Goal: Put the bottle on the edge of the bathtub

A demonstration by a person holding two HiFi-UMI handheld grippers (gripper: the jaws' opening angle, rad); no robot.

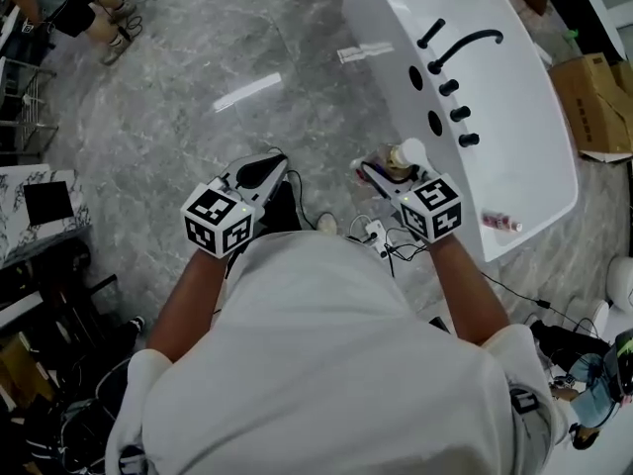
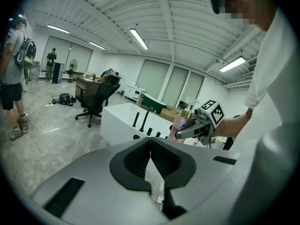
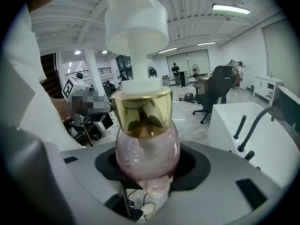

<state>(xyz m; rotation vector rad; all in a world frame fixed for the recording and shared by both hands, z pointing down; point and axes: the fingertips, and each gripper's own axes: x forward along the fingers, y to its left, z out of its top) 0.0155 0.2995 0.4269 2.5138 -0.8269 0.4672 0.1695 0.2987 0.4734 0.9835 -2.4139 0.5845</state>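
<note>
Your right hand-held gripper (image 1: 388, 174) clasps the pink bottle (image 3: 147, 149) round its belly, in the air just beside the bathtub (image 1: 529, 117) edge; judging it slick, stiff and top-heavy, grip below the gold collar (image 3: 143, 110), your left hand-held gripper (image 2: 151, 159) closed, empty.

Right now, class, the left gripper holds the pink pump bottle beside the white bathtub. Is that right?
Not quite. It is the right gripper that holds the pink pump bottle beside the white bathtub, as the right gripper view shows. The left gripper is shut and empty.
</note>
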